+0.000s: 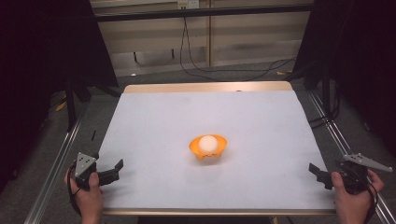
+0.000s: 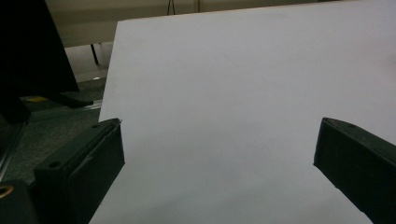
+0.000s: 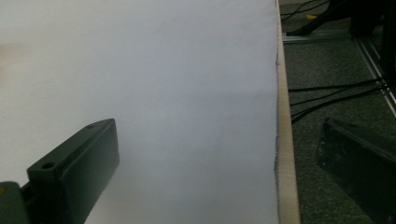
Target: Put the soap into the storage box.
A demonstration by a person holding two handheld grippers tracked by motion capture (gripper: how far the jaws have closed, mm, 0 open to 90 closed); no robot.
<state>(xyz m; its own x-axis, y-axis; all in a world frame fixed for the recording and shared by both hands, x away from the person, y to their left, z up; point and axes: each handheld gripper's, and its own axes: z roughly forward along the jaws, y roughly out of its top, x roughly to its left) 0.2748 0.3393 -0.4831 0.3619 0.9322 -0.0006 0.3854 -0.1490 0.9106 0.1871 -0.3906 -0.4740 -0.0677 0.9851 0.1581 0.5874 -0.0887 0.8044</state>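
An orange bowl (image 1: 194, 145) sits near the middle of the white-covered table (image 1: 187, 112), with a white ball (image 1: 208, 143) resting in it. My left gripper (image 1: 116, 170) is held at the table's front left corner, well left of the bowl. In the left gripper view the left gripper (image 2: 219, 140) has its jaws wide apart over bare white surface, nothing between them. My right gripper (image 1: 317, 173) is at the front right edge. In the right gripper view the right gripper (image 3: 219, 140) is open too, one jaw over the sheet and the other beyond the table edge (image 3: 285, 140).
Metal rails (image 1: 60, 154) run along both sides of the table on the grey floor. Black cables (image 3: 336, 93) lie on the floor to the right. Dark stands and curtains flank the table, and a wooden strip (image 1: 208, 87) borders its far edge.
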